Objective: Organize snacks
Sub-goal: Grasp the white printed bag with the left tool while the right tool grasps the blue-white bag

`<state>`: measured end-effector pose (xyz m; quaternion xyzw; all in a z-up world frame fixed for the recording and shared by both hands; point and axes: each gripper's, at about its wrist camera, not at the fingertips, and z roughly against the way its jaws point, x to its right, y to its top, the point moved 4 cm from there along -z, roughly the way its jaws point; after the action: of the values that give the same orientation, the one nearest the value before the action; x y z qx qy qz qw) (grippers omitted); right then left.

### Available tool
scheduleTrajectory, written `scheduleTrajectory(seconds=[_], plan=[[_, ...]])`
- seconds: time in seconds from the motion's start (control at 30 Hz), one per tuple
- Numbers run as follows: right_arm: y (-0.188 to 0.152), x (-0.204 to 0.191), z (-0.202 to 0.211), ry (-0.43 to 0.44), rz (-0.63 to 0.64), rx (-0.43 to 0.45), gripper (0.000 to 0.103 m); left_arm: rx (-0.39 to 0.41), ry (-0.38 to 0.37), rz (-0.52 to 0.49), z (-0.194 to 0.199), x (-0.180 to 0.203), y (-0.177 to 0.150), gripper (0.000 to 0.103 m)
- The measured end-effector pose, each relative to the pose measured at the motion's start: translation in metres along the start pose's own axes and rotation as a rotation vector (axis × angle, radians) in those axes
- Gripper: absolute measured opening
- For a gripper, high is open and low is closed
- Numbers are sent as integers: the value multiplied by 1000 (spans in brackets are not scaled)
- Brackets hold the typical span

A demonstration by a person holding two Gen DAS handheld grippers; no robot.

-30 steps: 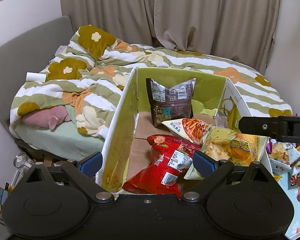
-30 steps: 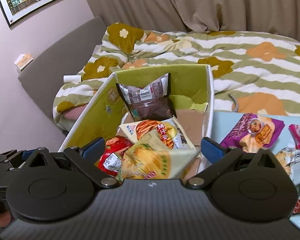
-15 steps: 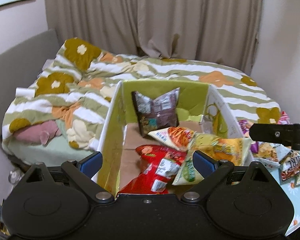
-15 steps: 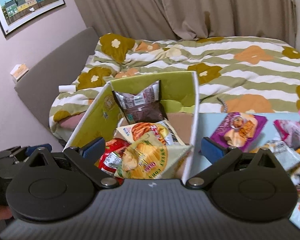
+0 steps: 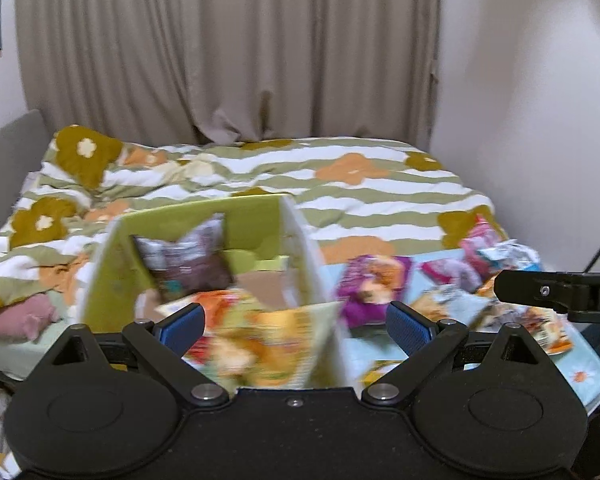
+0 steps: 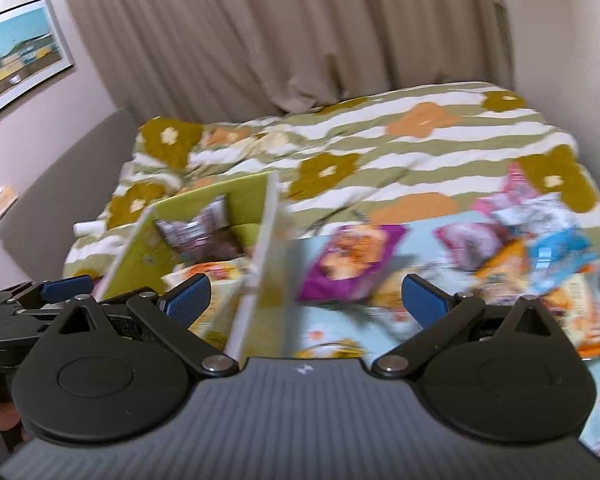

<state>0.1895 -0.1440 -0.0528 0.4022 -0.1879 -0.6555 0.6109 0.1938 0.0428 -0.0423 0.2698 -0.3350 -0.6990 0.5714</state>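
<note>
Both views swing right of the green box (image 5: 204,264) now, away from its inside and toward the loose packets, so the drop looks done and I judge I'm hunting the next snack. My left tongs (image 5: 296,326) stand wide and empty, hanging over the box's right wall; my right tongs (image 6: 304,300) are wide and empty too, just right of that same wall, above the pale blue desk (image 6: 340,320). Inside the box the brown bag (image 5: 188,264) leans on the back wall, with the yellow chip bag (image 5: 260,340) piled nearer me; it is blurred, so I can't read more. Right of the box, the purple packet (image 6: 352,264) lies closest on the desk, and beyond it a heap of pink, orange and blue packets (image 6: 540,248) waits. A second ago the box filled my view; now the desk does. Purple one looks the easiest reach for the right tongs.
</note>
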Motion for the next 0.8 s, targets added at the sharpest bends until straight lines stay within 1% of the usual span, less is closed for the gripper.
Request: scheduleTrajectory(seconds=[0.07,0.17,0.33,0.43,0.57,0.7,0.8], plan=[[2,26,7,-32,-6,-4,103,-14,-25,-1,-7,21,2,99],[4,64,13,-58,-26,-15,103,-37,-35,-3,-21,51,4,99],[15,116,11,-90,-26,-32,103,-45,-53,-20,-40,94,7,99],[24,147,7,-102,-16,-40,103,-44,-44,-81,-58,119,8,99],[35,181,-7,-102,-8,-60,103,-64,-13,-198,-88,146,3,99],[41,206,-29,-96,10,-86,103,-104,-9,-294,-121,166,-9,99],[41,220,-48,-84,27,-111,103,-125,6,-389,-143,179,-20,99]])
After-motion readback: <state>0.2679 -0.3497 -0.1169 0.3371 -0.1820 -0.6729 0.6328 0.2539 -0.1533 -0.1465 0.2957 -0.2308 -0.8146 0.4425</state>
